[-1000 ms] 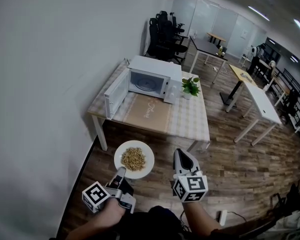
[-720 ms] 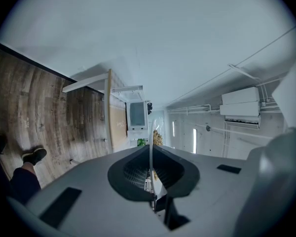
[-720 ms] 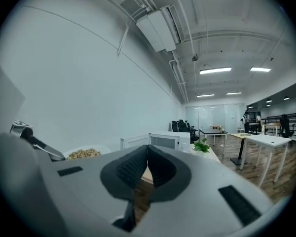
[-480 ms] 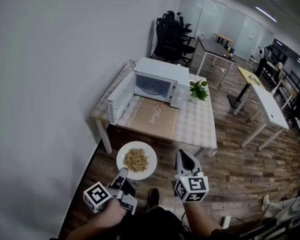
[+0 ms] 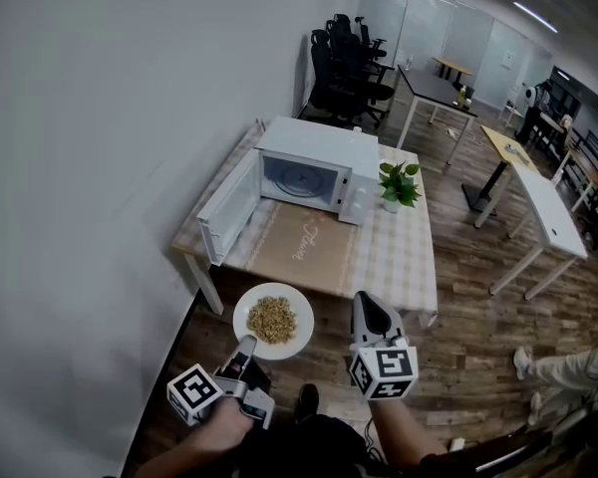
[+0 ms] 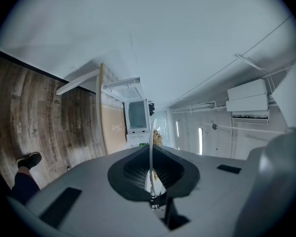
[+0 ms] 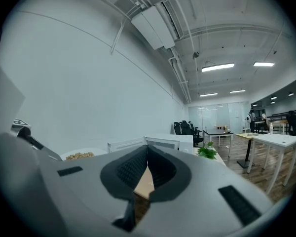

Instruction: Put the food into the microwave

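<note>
1. The walk-up is on: the table (image 5: 394, 257) sits closer and larger in the head view than a second ago, and its near edge is now just beyond the white plate (image 5: 297, 340).
2. The left gripper (image 5: 246, 344) keeps its jaws pinched on the plate's near rim. Its own view shows the rim edge-on between the pads, so the grip looks unchanged through the move.
3. The food (image 5: 271, 319), a brownish heap, lies in the middle of the plate, carried in the air in front of the table and still well short of the microwave (image 5: 314, 157).
4. The right gripper (image 5: 367, 303) travels alongside with its jaw tips pressed together and nothing between them.
5. The microwave door (image 5: 224, 207) hangs open to the left as before, so the cavity is ready.
6. My read: the carry is under way, and the reach across the tan placemat (image 5: 299, 247) into the cavity is still to come. The thin rim grip is the thing to watch, because a tilt could spill the heap.
</note>
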The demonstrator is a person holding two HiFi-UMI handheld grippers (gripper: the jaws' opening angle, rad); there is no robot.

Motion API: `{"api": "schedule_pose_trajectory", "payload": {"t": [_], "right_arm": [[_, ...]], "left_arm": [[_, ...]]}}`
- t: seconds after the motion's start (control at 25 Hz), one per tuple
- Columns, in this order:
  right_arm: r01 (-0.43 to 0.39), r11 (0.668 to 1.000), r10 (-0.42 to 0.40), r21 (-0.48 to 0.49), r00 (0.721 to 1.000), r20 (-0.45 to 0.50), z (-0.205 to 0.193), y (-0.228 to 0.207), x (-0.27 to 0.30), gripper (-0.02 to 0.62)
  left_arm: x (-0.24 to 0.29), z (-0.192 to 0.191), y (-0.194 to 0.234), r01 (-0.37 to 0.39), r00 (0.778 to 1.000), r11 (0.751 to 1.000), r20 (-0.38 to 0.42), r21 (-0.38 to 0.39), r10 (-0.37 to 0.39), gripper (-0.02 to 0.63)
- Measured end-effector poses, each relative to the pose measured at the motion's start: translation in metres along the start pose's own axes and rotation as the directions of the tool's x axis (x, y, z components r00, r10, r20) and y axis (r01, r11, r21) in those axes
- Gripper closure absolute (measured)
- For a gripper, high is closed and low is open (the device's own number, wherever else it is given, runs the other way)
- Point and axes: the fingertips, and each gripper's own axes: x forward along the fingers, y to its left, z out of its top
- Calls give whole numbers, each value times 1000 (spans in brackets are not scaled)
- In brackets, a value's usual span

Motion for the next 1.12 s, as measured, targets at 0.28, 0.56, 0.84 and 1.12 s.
{"api": "schedule_pose_trajectory", "payload": {"t": [0.28, 0.56, 0.84, 1.12], "right_arm": [[-22, 1000, 22, 9, 1000, -6, -3, -35, 41, 586], [-54, 999, 54, -8, 998, 23, 5, -65, 76, 586], [-79, 997, 79, 15, 997, 22, 4, -95, 101, 586], [-98, 995, 98, 7, 995, 29, 3, -126, 122, 586]], "left_arm": [[48, 1, -7, -15, 1000, 1000, 14, 15, 15, 588], [91, 1, -17, -33, 999, 998, 27, 48, 32, 588], [129, -1, -19, -72, 996, 996, 50, 48, 69, 588], [168, -12, -22, -80, 995, 996, 64, 31, 78, 588]]}}
